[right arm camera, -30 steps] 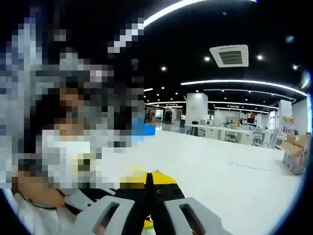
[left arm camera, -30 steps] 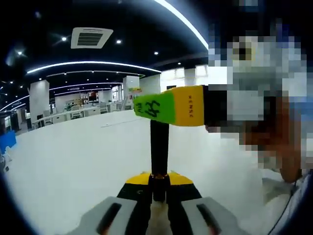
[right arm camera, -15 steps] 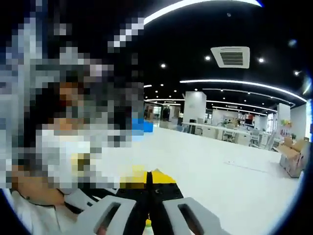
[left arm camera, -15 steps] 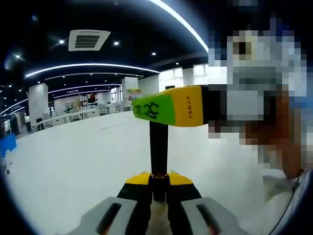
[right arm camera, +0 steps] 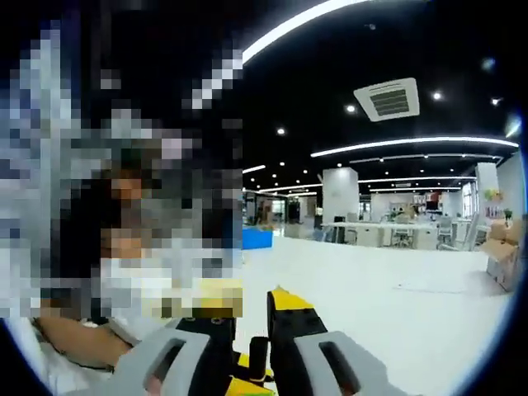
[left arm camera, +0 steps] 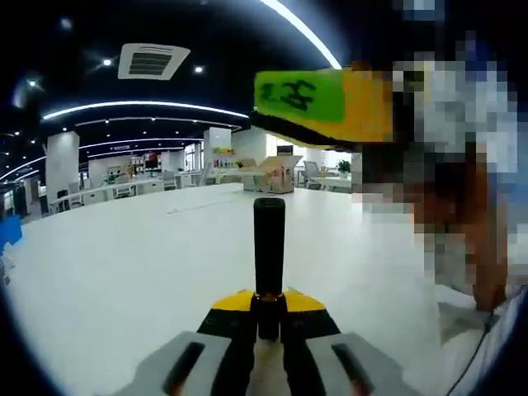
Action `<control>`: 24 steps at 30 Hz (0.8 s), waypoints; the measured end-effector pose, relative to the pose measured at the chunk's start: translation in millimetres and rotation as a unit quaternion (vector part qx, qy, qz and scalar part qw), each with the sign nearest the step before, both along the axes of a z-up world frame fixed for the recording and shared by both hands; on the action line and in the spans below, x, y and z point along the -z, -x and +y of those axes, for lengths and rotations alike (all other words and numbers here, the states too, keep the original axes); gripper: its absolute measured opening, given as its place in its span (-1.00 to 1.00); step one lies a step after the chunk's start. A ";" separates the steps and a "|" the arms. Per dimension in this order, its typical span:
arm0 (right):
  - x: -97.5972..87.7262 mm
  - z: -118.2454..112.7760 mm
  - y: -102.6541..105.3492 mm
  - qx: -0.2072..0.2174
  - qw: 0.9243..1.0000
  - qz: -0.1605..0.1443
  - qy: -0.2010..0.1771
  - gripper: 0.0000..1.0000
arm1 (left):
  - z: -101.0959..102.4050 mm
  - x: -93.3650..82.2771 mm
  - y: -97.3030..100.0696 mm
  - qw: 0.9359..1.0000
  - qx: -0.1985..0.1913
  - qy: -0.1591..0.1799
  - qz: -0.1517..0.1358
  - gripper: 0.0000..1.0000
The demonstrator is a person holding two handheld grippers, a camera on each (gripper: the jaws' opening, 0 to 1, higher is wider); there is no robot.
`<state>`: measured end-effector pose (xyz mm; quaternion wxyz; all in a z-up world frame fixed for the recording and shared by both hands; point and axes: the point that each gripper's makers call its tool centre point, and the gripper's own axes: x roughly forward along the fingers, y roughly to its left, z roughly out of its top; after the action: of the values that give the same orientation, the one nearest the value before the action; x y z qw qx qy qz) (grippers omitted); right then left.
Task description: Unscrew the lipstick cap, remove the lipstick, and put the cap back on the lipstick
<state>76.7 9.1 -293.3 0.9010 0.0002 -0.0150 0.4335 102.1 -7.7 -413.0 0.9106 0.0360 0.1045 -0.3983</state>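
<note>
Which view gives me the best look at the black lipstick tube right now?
The left gripper view: the lipstick tube stands upright, clamped at its base by the left tool, full length visible. The right gripper view shows just a short dark stub low between the right tool's parted jaws.

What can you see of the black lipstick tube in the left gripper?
The lipstick tube is a plain, glossy black cylinder with a rounded top and no visible markings. It stands upright along the left gripper view's centre, its lower end clamped between the jaws of the left gripper. Its top end is free. The right gripper, with a green and yellow tip, sits above it, apart from it. A white table lies behind.
</note>
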 end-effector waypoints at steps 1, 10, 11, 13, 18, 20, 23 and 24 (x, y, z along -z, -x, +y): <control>-0.8 -1.0 0.3 0.000 1.000 0.000 0.000 -0.72 | -0.3 -0.8 1.8 1.000 0.006 0.005 0.002 -0.76; -13.2 -26.4 7.8 -0.033 0.999 -0.009 0.022 -0.69 | -0.8 2.3 24.3 0.991 0.129 0.003 0.028 -0.76; -7.9 -24.4 9.0 -0.042 0.998 -0.001 0.036 -0.66 | -2.2 2.0 29.2 0.988 0.152 -0.002 0.025 -0.76; 3.5 -19.4 11.2 -0.063 0.996 0.011 0.066 -0.61 | -3.8 2.0 36.0 0.983 0.182 -0.010 0.025 -0.76; 26.9 5.5 25.4 -0.146 0.983 0.046 0.103 -0.49 | -6.6 -12.3 50.2 0.968 0.250 0.023 0.028 -0.75; 33.7 14.1 31.9 -0.179 0.976 0.062 0.110 -0.49 | -5.4 -16.5 51.6 0.965 0.260 0.027 0.020 -0.75; 43.9 18.0 36.2 -0.202 0.967 0.090 0.127 -0.53 | -2.5 -19.6 50.6 0.962 0.273 0.023 0.006 -0.75; 43.1 19.1 34.0 -0.201 0.967 0.093 0.125 -0.53 | -0.8 -21.2 50.1 0.961 0.276 0.025 0.005 -0.75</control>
<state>42.7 28.3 -336.4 0.7861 -0.0692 0.1230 0.6018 51.9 -8.5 -391.8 0.7651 0.0382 0.0853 -0.6371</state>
